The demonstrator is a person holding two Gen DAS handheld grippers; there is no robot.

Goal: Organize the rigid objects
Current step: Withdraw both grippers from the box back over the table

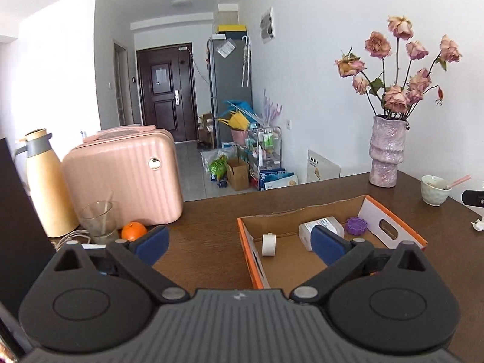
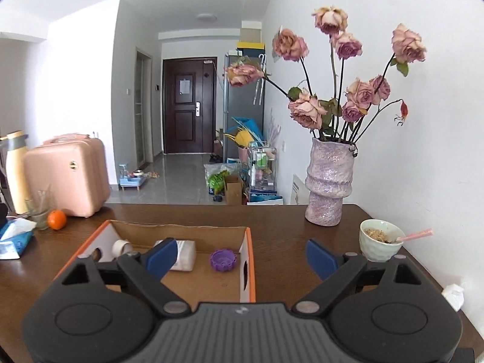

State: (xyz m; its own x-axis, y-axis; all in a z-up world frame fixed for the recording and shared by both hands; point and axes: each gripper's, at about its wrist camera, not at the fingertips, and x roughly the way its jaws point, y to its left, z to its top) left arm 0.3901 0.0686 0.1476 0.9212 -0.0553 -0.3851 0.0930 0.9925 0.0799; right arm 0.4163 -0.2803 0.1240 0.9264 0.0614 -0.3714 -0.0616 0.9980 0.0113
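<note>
- Left wrist view: the left gripper has its jaws spread wide with nothing between the blue pads; it sits above the dark wooden table, pointing slightly downward.
- The cardboard box, orange-edged, lies ahead and to the right. Inside it are a roll of tape, a white bottle lying on its side, and a purple cap.
- Only this view shows the box's right end wall with its handle slot, and bare tabletop between the box and the orange.
- Right wrist view: the right gripper is likewise spread wide and empty, tilted slightly downward over the table.
- Here the cardboard box sits ahead and to the left, with the tape, bottle and cap well apart on its floor.
- Only this view shows the tissue pack at the left and the contents of the bowl.
- Open tabletop lies between the box's right wall and the bowl; the vase stands near the far table edge.
</note>
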